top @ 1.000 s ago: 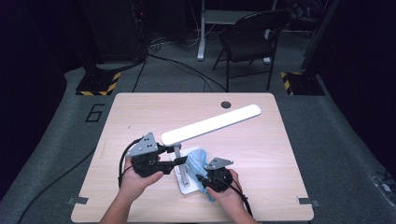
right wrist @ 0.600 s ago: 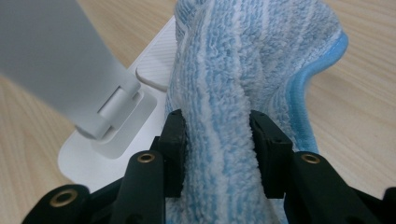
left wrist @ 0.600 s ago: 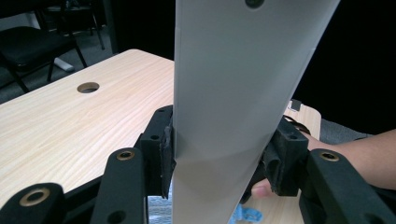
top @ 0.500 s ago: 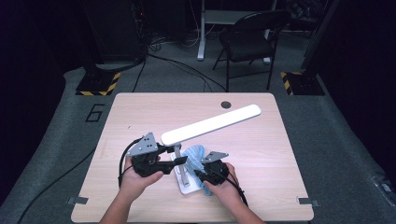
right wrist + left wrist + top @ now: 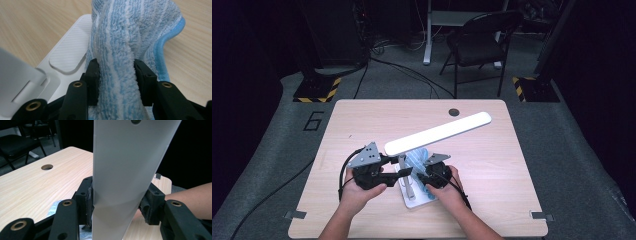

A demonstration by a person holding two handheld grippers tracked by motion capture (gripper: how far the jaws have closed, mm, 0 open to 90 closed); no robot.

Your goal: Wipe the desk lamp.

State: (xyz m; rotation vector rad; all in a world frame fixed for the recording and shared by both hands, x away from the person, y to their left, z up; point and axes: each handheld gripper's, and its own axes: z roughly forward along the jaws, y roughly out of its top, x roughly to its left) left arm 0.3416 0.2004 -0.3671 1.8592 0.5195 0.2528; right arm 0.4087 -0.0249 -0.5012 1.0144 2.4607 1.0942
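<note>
A white desk lamp stands on the wooden table point(image 5: 362, 125); its long light bar point(image 5: 437, 134) slants up to the right over its flat base point(image 5: 417, 199). My left gripper point(image 5: 398, 167) is shut on the bar near its low end, and in the left gripper view both pads press the bar point(image 5: 125, 170) from either side. A bunched blue-and-white microfibre cloth point(image 5: 125, 32) is held in my right gripper point(image 5: 116, 77), which is shut on it. The cloth point(image 5: 417, 159) lies against the base point(image 5: 70, 55), close beside the lamp's post.
A round cable hole point(image 5: 454, 112) sits near the table's far edge. A black folding chair point(image 5: 477, 45) and two floor stands with yellow-black stripes point(image 5: 317, 90) are beyond the table. A person's forearm point(image 5: 190, 197) shows behind the lamp bar.
My right gripper has slid left and slightly away across the base with the cloth, closer to the lamp post. The left gripper and the lamp have kept still.
</note>
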